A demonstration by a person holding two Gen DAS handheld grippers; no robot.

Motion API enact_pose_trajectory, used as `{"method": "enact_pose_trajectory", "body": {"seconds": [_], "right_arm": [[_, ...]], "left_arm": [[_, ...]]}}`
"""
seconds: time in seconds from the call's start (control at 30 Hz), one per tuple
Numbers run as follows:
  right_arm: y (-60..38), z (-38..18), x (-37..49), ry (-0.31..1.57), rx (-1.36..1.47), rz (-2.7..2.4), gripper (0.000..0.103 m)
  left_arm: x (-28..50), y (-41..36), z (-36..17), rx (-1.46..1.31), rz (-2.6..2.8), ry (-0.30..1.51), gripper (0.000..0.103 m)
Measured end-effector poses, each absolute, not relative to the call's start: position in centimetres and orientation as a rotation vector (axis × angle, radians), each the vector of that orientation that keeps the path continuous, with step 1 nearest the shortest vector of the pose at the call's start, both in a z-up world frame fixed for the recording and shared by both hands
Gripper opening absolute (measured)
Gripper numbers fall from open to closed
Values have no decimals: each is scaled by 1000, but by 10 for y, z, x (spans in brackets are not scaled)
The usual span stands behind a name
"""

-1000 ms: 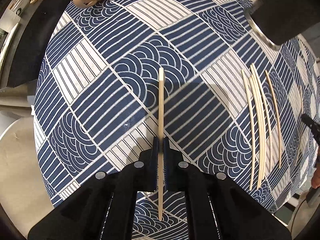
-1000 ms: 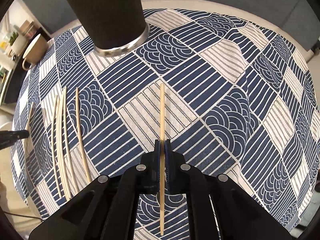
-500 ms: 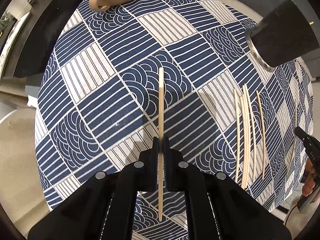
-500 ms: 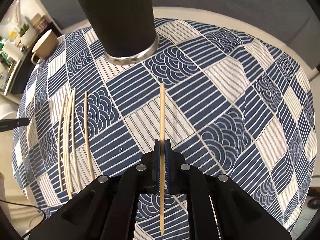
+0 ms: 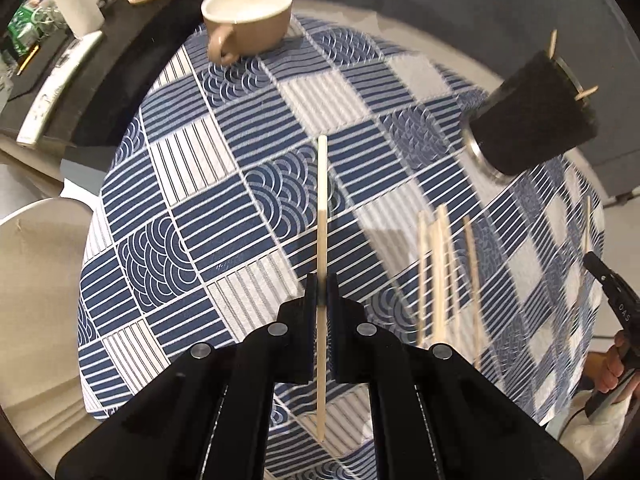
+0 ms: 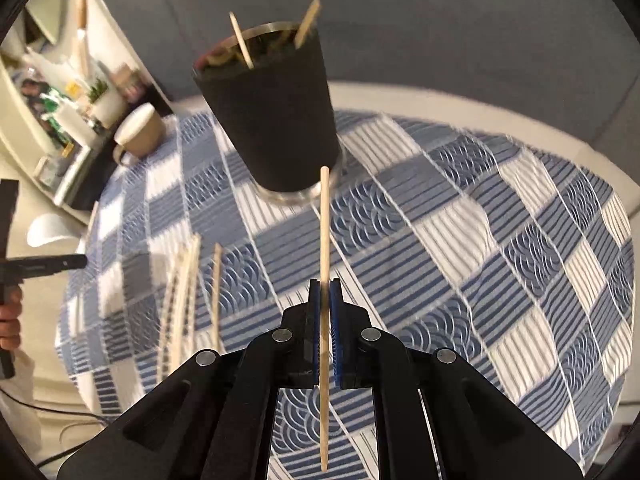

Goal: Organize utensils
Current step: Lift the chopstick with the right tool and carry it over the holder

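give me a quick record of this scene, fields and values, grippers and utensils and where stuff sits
left gripper: shut on a chopstick, clear of the cloth
right gripper: shut on its own chopstick, tip toward the holder
dark holder: upright on the tablecloth, chopstick ends poking out of the top
loose chopsticks: several lying side by side on the cloth, between the two grippers
tan cup: at the far edge of the cloth, handle facing the left camera
still to sort: the loose chopsticks plus the two held

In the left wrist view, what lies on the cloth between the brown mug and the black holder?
Nothing: between the brown mug and the black holder the patterned cloth is bare in the left wrist view.
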State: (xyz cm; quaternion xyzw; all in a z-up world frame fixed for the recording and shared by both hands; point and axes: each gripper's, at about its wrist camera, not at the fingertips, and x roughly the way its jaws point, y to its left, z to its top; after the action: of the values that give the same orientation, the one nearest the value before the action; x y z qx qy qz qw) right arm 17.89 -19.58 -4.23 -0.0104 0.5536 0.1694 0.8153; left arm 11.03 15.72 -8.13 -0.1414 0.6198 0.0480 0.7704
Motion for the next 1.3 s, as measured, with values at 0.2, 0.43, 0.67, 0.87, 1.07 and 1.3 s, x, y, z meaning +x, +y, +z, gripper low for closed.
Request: {"method": "enact_pose_trajectory", "body": {"seconds": [0.2,0.43,0.67,0.87,1.07,1.3], "right_arm": [[-187,-26,192,1125,-53,448,5],[-184,-10,201,1075,-53,513,5],[-186,29,213,956,-11,531,5],[-190,62,231,834,86,535,5],[-187,83,248,723,140,522,5],[-177,97,265,595,159,533,5]], "left_arm": [[109,147,-57,-367,154,1270,5],[125,132,-33,-362,132,1207,5],[149,111,12,-355,0,1097,5],[175,90,51,-378,-210,950,5],[209,65,73,-324,-344,862,5],[243,49,83,-323,-469,738,5]]}}
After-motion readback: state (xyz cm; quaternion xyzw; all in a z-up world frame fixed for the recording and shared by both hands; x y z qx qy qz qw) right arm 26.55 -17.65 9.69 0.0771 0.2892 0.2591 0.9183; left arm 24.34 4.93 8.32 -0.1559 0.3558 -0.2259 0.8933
